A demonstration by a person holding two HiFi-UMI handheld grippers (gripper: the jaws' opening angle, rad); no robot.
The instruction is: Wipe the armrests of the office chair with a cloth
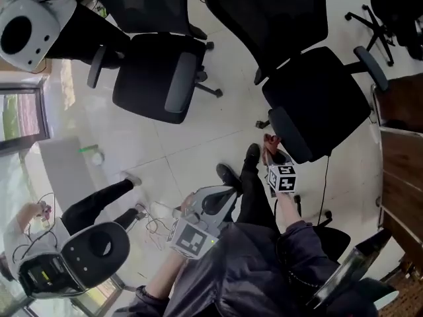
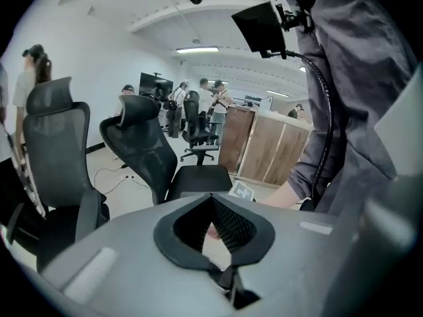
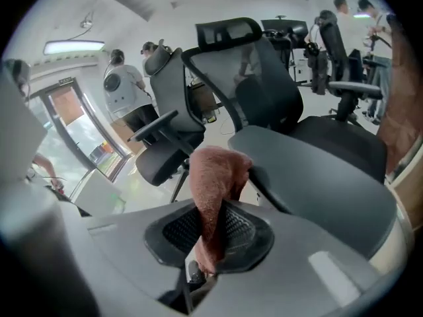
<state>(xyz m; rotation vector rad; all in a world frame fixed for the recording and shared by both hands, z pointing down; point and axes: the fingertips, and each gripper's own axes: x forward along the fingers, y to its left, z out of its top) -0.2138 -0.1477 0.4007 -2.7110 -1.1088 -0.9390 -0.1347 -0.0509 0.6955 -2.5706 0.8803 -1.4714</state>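
The black office chair (image 1: pixel 317 98) stands ahead of me, with one grey armrest (image 1: pixel 289 135) on its near side and the other armrest (image 1: pixel 371 67) on the far side. My right gripper (image 1: pixel 271 152) is shut on a reddish-brown cloth (image 1: pixel 269 140), right at the near end of the near armrest. In the right gripper view the cloth (image 3: pixel 215 172) rises out of the right gripper (image 3: pixel 213 211) beside the armrest pad (image 3: pixel 301 170). My left gripper (image 1: pixel 223 199) hangs low by my legs; in its own view the left gripper (image 2: pixel 211 202) is shut with nothing held.
A second black chair (image 1: pixel 158 78) stands to the left. A white rounded device (image 1: pixel 26 22) sits at the top left, and another one (image 1: pixel 73 256) is by a person at the lower left. Cables (image 1: pixel 155 220) lie on the tiled floor. A wooden cabinet (image 1: pixel 400 170) lines the right edge.
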